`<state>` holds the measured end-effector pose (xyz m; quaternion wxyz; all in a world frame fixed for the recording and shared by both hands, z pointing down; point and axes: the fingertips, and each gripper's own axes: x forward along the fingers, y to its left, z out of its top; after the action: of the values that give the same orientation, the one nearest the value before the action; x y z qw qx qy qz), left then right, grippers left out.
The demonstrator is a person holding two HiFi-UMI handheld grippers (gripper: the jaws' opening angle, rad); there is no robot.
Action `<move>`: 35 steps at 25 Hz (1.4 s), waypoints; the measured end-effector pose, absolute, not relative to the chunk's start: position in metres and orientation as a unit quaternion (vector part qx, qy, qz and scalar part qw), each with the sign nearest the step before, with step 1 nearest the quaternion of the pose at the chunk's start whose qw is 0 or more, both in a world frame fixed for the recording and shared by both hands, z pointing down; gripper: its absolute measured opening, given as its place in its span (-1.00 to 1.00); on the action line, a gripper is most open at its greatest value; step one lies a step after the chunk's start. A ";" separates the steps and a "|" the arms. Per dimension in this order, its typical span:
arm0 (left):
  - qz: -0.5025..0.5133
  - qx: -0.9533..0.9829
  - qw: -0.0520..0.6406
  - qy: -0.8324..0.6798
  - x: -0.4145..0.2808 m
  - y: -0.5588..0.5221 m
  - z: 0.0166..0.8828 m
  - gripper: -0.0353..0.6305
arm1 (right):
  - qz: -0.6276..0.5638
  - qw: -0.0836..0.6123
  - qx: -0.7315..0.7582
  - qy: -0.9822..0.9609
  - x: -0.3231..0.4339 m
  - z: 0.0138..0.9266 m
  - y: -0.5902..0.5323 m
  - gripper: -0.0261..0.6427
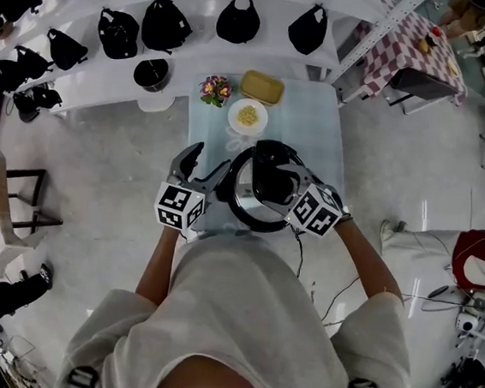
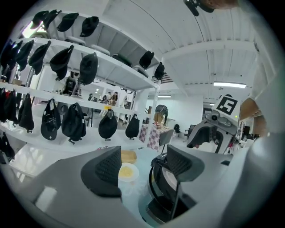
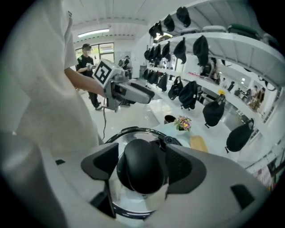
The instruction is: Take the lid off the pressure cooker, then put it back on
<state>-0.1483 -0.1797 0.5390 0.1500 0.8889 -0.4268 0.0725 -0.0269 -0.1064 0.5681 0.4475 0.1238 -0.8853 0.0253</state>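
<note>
Gripping the black dome knob (image 3: 142, 165) of the glass, metal-rimmed pressure cooker lid (image 1: 243, 201), the right gripper (image 1: 271, 180) has both jaws pressed against the knob's sides. Lid is tilted over the dark cooker pot (image 2: 156, 213) on the pale blue table (image 1: 319, 119); contact between lid and pot unclear. Left gripper (image 1: 210, 161) hovers just left of the pot, jaws spread, nothing between them. White plate of yellow food (image 1: 247, 116) lies beyond.

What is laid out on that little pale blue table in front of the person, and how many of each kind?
Pressure cooker with lid: 1
White plate of yellow food: 1
Yellow tray: 1
Small bunch of flowers: 1
Total: 4
</note>
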 end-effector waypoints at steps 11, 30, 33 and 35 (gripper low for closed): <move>0.053 0.878 0.168 -0.446 -0.161 -0.175 0.540 0.06 | -0.013 0.576 -0.012 -0.817 -0.028 0.599 -0.099 0.00; 0.052 0.874 0.176 -0.451 -0.169 -0.174 0.544 0.06 | 0.004 0.643 -0.070 -0.763 -0.029 0.619 -0.097 -0.09; 0.053 0.876 0.173 -0.447 -0.166 -0.176 0.543 0.05 | 0.008 0.649 -0.065 -0.758 -0.030 0.619 -0.098 -0.11; 0.054 0.877 0.171 -0.445 -0.164 -0.177 0.541 0.05 | 0.012 0.648 -0.061 -0.759 -0.029 0.619 -0.098 -0.11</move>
<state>-0.1641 -0.1772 0.5409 0.1712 0.8773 -0.4451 0.0538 -0.0295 -0.0977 0.6186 0.6480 -0.0611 -0.7591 0.0118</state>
